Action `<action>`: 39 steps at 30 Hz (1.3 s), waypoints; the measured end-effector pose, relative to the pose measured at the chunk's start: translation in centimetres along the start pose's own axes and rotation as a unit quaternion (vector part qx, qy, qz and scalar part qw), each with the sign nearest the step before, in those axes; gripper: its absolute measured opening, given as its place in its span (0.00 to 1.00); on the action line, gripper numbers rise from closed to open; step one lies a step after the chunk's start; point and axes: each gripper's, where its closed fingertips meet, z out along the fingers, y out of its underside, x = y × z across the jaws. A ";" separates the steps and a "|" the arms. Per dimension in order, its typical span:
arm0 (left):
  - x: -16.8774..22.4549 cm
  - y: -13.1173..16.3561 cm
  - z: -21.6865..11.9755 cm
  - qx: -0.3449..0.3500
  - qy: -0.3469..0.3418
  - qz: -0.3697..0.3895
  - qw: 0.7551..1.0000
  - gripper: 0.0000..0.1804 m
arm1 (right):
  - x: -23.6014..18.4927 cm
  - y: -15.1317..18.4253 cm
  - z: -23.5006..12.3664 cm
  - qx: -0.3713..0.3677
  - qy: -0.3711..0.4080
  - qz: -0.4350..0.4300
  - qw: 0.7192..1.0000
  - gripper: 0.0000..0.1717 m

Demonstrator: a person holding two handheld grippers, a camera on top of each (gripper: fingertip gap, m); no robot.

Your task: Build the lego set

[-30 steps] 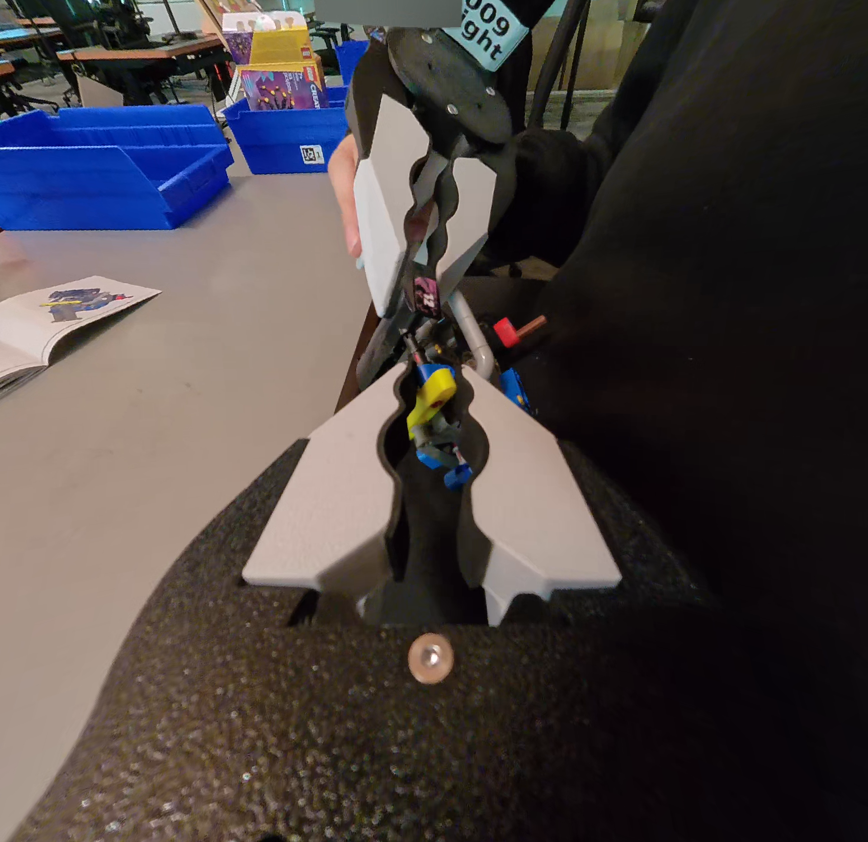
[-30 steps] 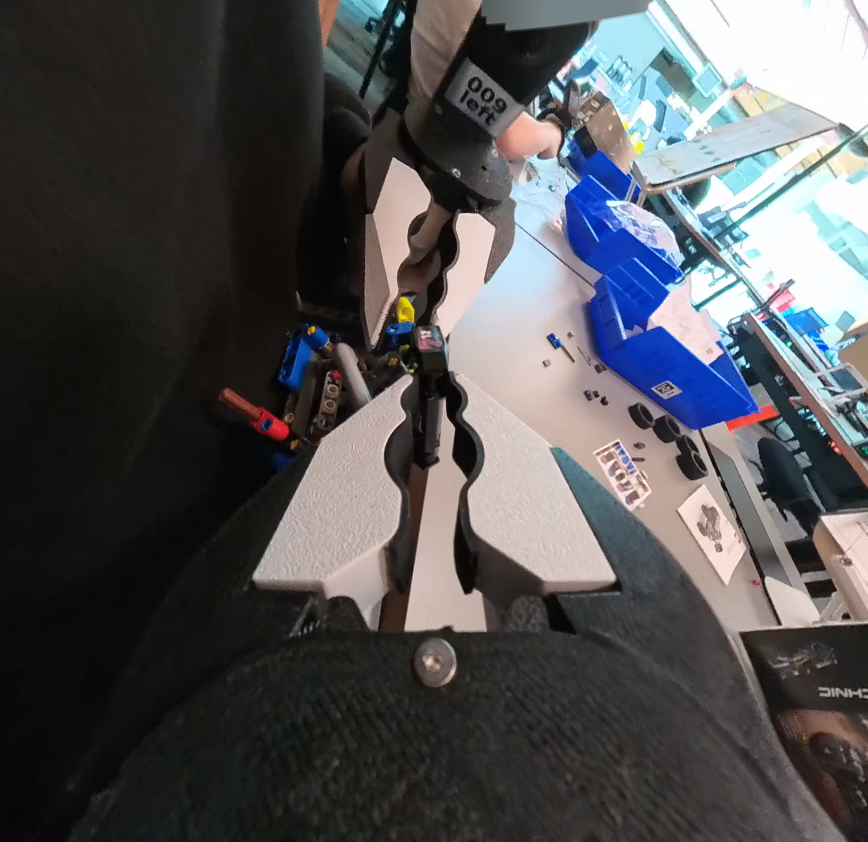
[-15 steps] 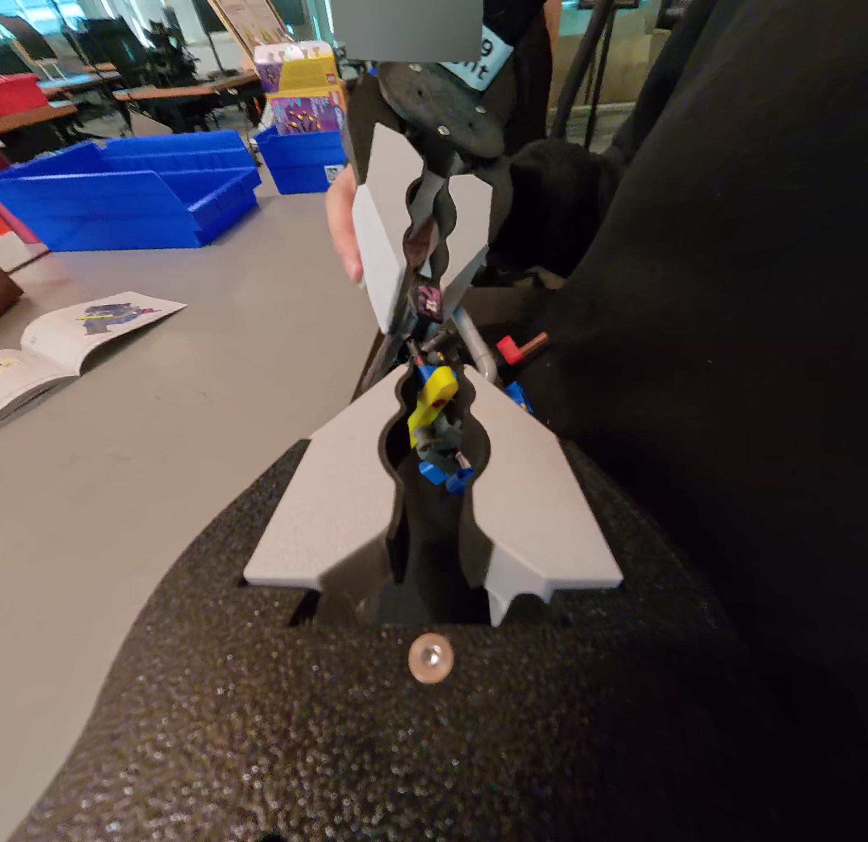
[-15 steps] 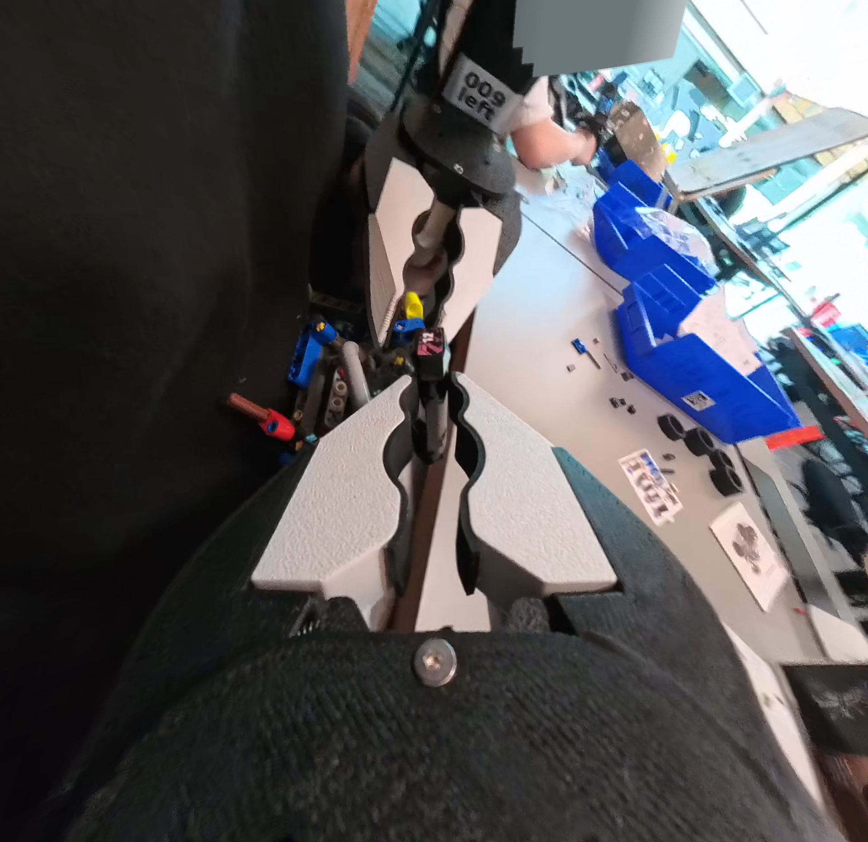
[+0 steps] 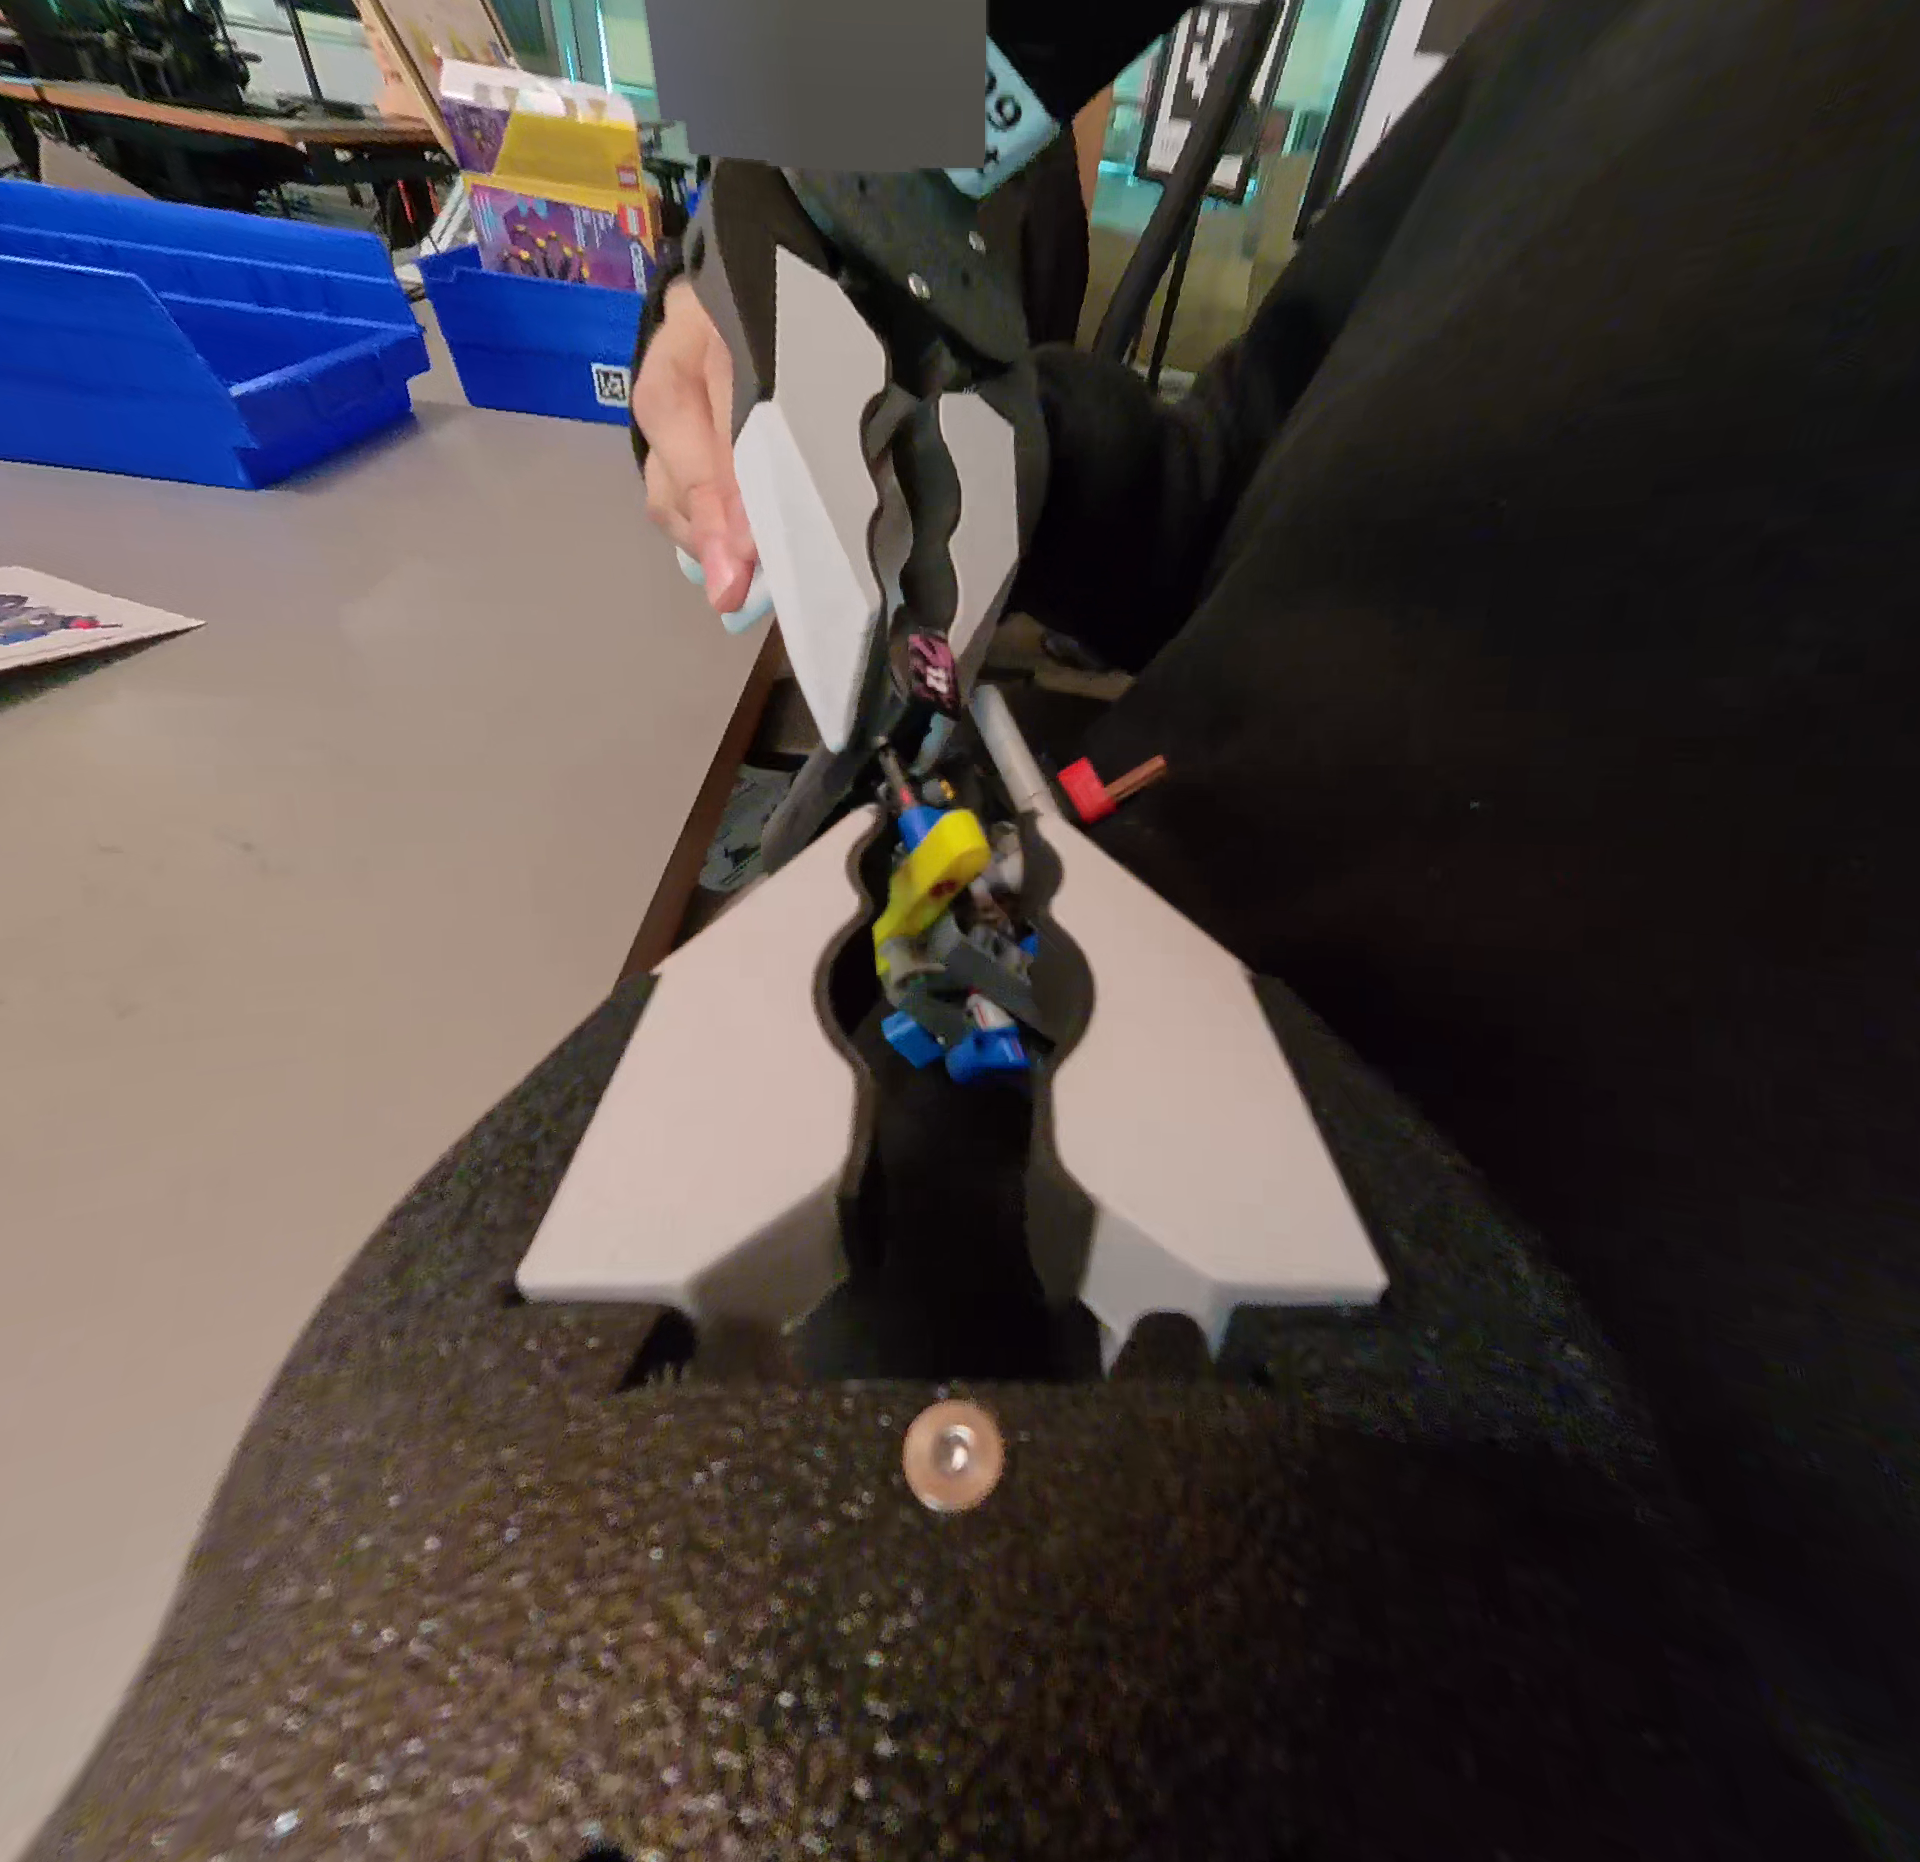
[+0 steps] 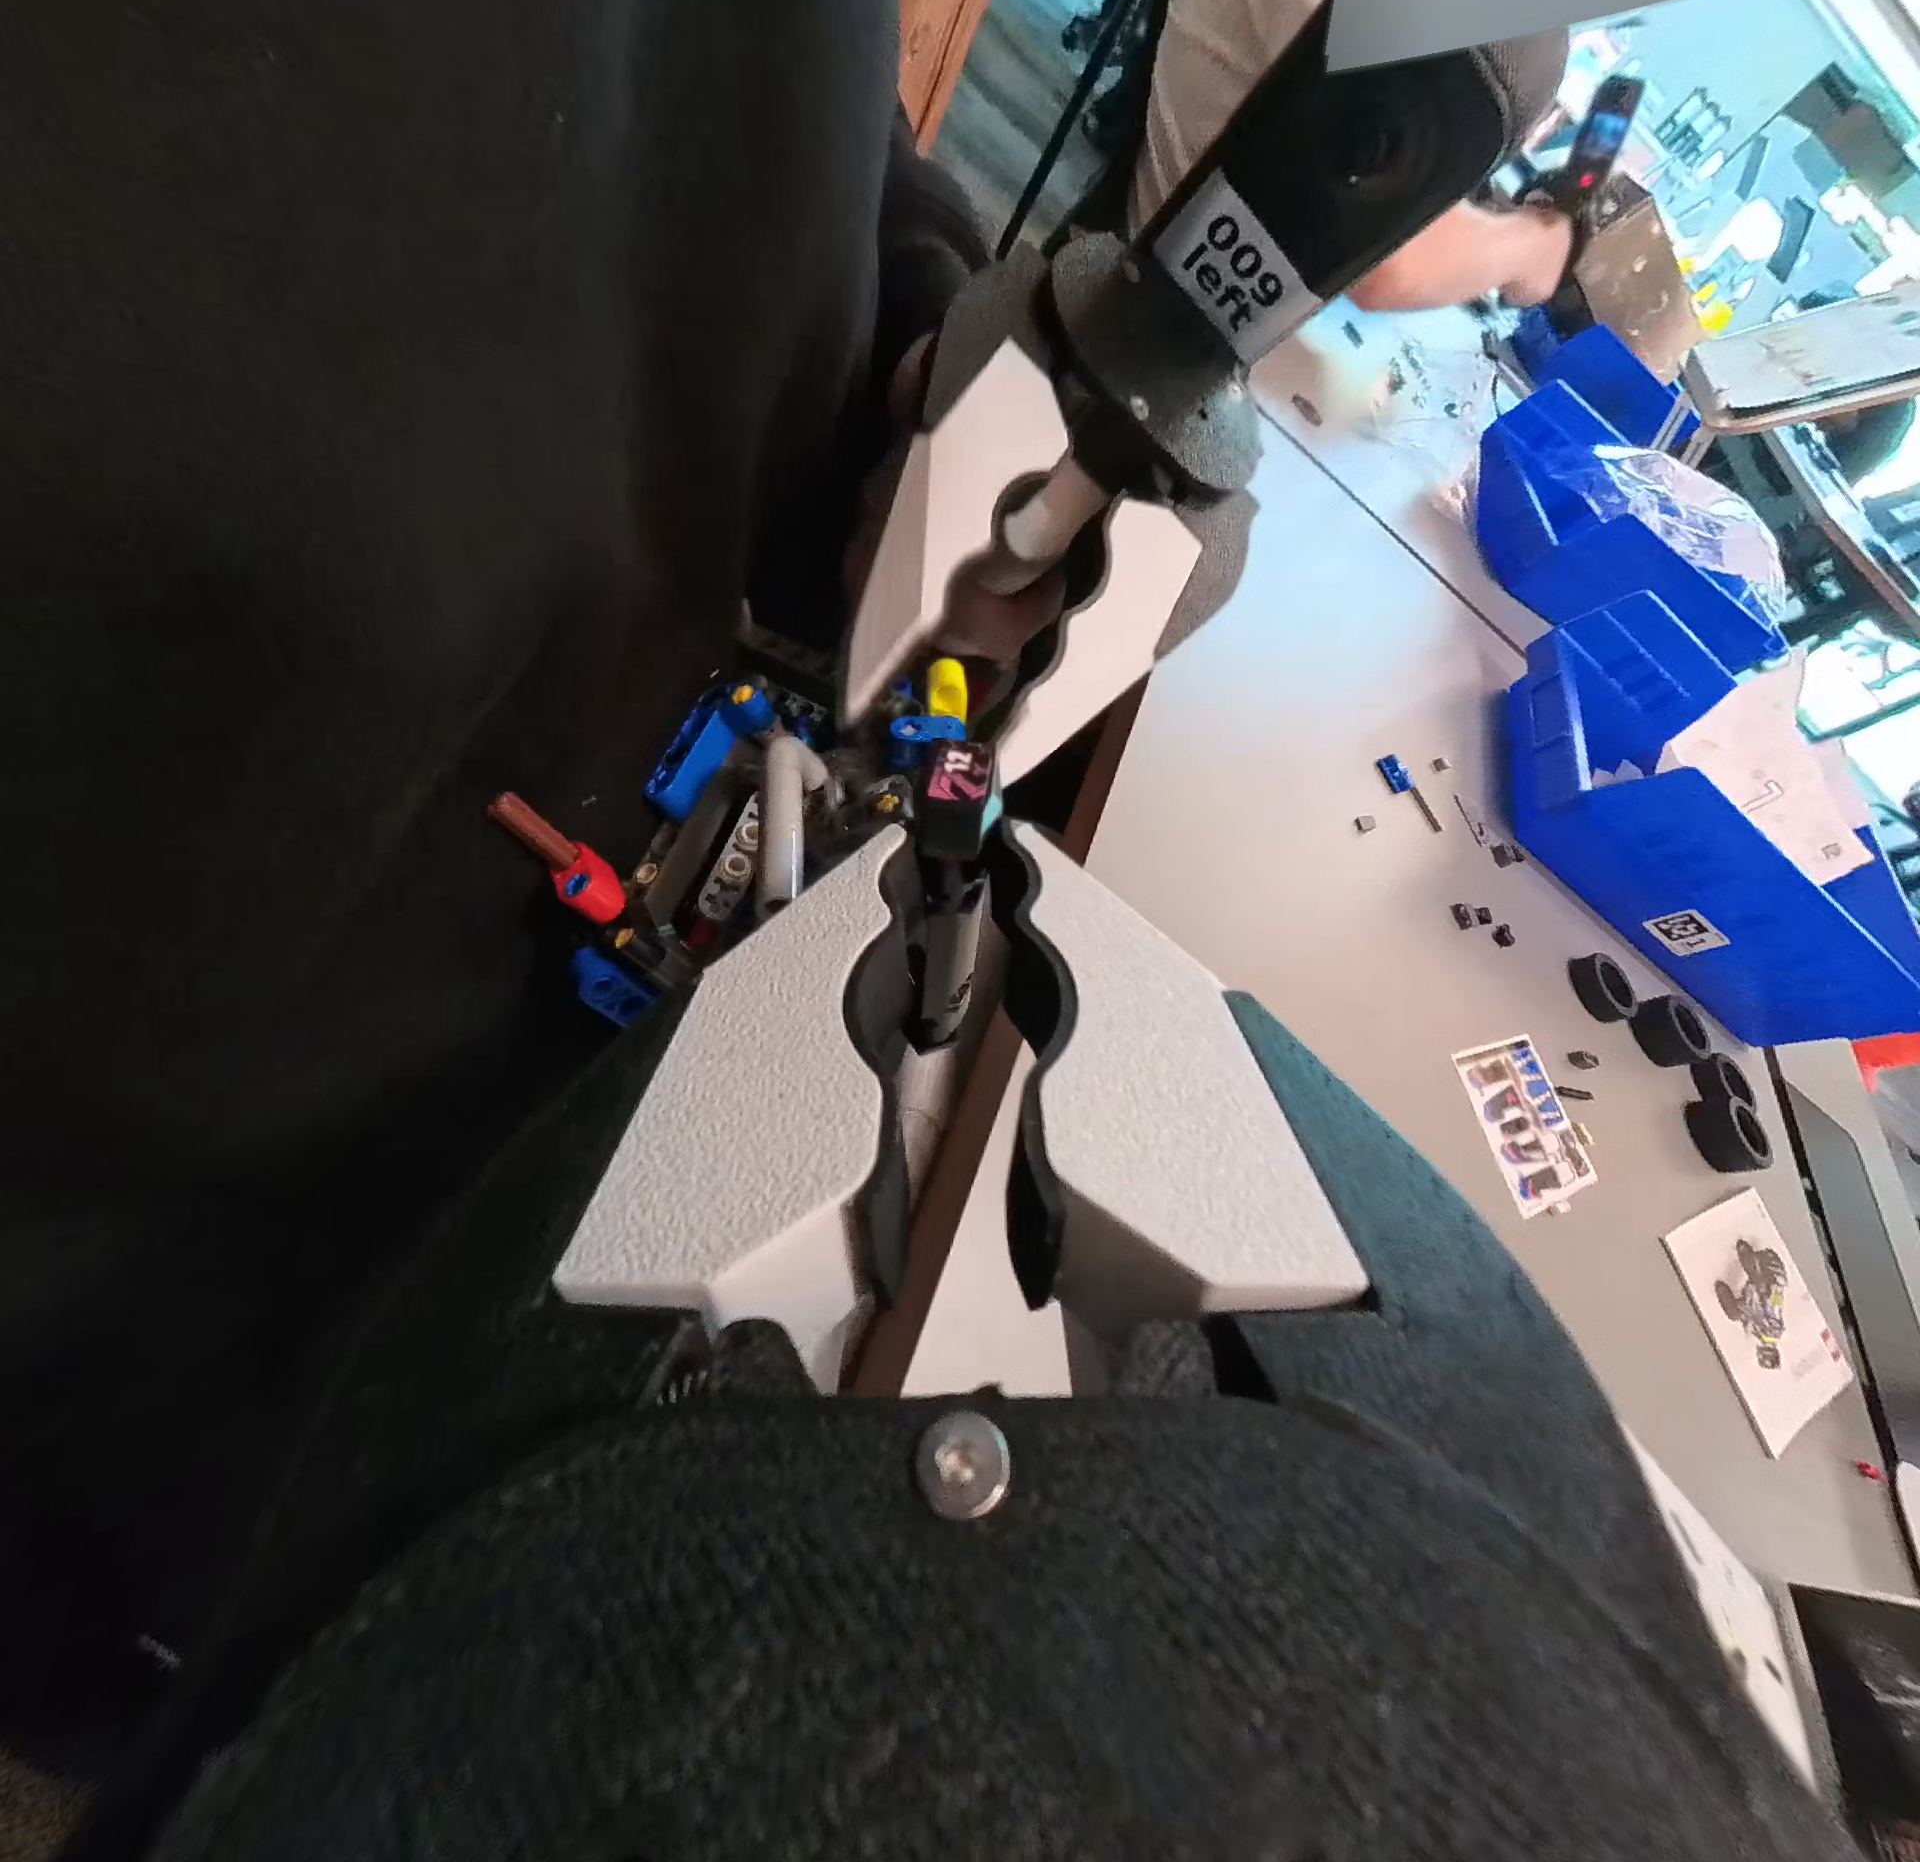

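Model: toy brick assembly (image 5: pixel 951 939) of grey beams with blue, yellow and red parts, held in the air beyond the table's edge, against dark clothing
Yellow piece (image 5: pixel 928 870): at the near end
Black panel (image 6: pixel 951 939): pink-marked tip (image 6: pixel 958 778), narrow, standing up from the model

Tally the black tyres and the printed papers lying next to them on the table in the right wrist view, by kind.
black tyres: 4
sticker sheet: 1
booklet: 1
Total: 6
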 end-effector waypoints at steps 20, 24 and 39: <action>-0.2 1.0 -1.8 0.008 0.073 -0.325 0.943 0.07 | -0.2 -0.5 -0.6 0.009 0.024 -0.010 1.000 0.06; -0.2 1.0 -1.8 0.004 0.065 -0.302 0.951 0.07 | -0.3 -0.6 -0.5 0.009 0.023 -0.006 1.000 0.06; -0.2 1.7 -1.8 -0.015 0.079 -0.311 0.947 0.02 | -0.7 -0.6 -0.1 0.019 0.000 0.020 1.000 0.06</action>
